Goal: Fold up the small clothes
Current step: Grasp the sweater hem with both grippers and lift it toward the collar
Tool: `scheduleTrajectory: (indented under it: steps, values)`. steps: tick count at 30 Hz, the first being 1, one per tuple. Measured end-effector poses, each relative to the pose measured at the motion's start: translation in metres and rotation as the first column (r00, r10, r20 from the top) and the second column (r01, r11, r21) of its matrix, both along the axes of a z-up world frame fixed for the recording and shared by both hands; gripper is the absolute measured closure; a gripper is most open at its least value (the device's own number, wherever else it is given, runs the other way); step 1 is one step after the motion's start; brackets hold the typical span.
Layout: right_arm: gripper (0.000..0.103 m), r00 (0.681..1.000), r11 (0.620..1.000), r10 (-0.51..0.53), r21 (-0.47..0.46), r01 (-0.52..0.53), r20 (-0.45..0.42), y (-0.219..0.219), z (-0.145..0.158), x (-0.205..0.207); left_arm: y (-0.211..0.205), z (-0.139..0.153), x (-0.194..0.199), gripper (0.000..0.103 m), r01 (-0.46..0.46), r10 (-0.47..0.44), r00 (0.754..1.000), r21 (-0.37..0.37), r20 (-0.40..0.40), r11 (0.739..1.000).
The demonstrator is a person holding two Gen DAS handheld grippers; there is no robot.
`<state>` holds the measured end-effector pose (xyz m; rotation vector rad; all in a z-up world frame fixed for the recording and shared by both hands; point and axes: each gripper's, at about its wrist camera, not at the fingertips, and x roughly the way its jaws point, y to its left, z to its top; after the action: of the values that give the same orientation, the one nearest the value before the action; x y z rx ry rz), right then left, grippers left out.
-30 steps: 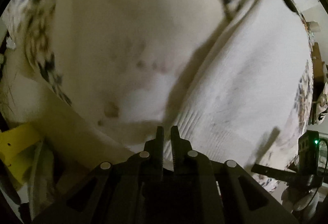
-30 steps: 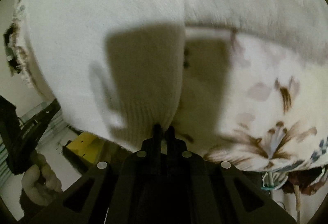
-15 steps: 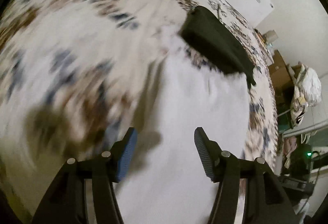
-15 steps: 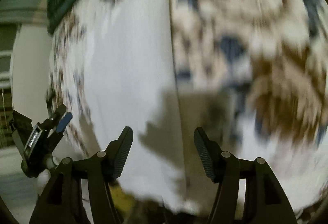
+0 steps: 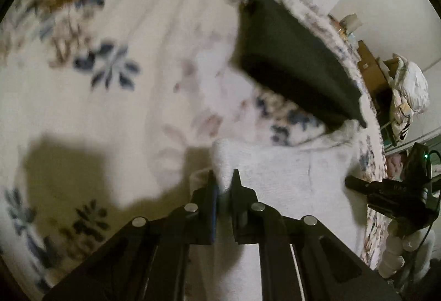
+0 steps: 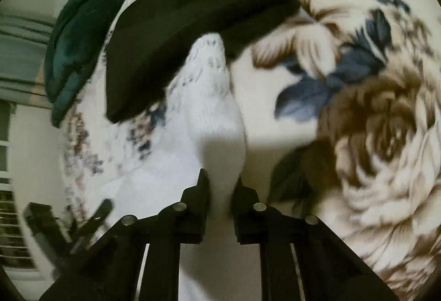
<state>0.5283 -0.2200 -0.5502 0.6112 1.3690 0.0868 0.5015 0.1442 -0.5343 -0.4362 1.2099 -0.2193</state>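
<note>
both grippers just clamped onto the white cloth (image 5: 289,177) lying on the floral blanket (image 5: 82,80): left gripper (image 5: 223,185) pinching 1 edge, right gripper (image 6: 220,190) pinching another, beside the black garment (image 6: 179,39). likely start of a fold; next, lift and carry both edges over evenly.

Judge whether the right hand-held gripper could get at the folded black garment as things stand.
Probably not yet: the right hand-held gripper is shut on the white knitted garment, though the folded black garment lies uncovered just beyond.
</note>
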Motion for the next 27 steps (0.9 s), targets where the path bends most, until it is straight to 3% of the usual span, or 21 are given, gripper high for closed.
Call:
scheduleTrajectory:
  steps: [2, 4, 5, 6, 9, 15, 18, 22, 26, 27]
  values:
    - [0.084, 0.999, 1.000, 0.011, -0.020, -0.012, -0.049, 0.001, -0.011, -0.005, -0.001, -0.009, 0.003, 0.092, 0.009, -0.010, 1.000, -0.048, -0.027, 0.999]
    - [0.062, 0.997, 1.000, 0.010, -0.006, -0.010, -0.077, 0.000, -0.012, -0.008, 0.002, -0.002, -0.003, 0.088, 0.011, -0.014, 0.999, -0.088, -0.032, 0.996]
    - [0.046, 0.996, 1.000, 0.012, 0.002, -0.012, -0.086, -0.003, -0.008, -0.013, 0.004, 0.002, -0.007, 0.083, 0.013, -0.016, 0.999, -0.110, -0.029, 0.994]
    - [0.038, 0.996, 1.000, 0.013, 0.014, -0.012, -0.086, -0.008, -0.003, -0.023, 0.008, 0.011, -0.019, 0.074, 0.018, -0.021, 1.000, -0.145, -0.019, 0.989]
    - [0.035, 0.996, 0.995, 0.042, 0.098, -0.034, -0.082, -0.019, 0.011, -0.063, 0.018, 0.029, -0.056, 0.056, 0.022, -0.023, 1.000, -0.166, -0.003, 0.986]
    - [0.031, 0.983, 0.979, 0.122, 0.182, -0.096, -0.136, -0.031, 0.017, -0.183, 0.032, 0.046, -0.190, 0.055, 0.008, -0.021, 0.994, -0.124, -0.104, 0.992]
    - [0.031, 0.968, 0.973, 0.123, 0.220, -0.074, -0.219, -0.033, -0.001, -0.257, 0.030, 0.037, -0.255, 0.055, 0.004, -0.018, 0.982, -0.075, -0.187, 0.997]
    - [0.031, 0.927, 0.968, 0.120, 0.249, -0.030, -0.356, -0.017, -0.041, -0.353, 0.020, 0.016, -0.317, 0.055, -0.023, 0.000, 0.957, -0.077, -0.291, 0.997]
    - [0.032, 0.908, 0.971, 0.151, 0.230, -0.062, -0.391, 0.012, -0.065, -0.404, -0.003, 0.001, -0.350, 0.057, 0.011, -0.018, 0.947, -0.025, -0.322, 1.000]
    - [0.040, 0.909, 0.971, 0.156, 0.231, -0.068, -0.387, 0.019, -0.068, -0.412, -0.010, -0.001, -0.355, 0.058, 0.024, -0.023, 0.948, -0.001, -0.319, 1.000]
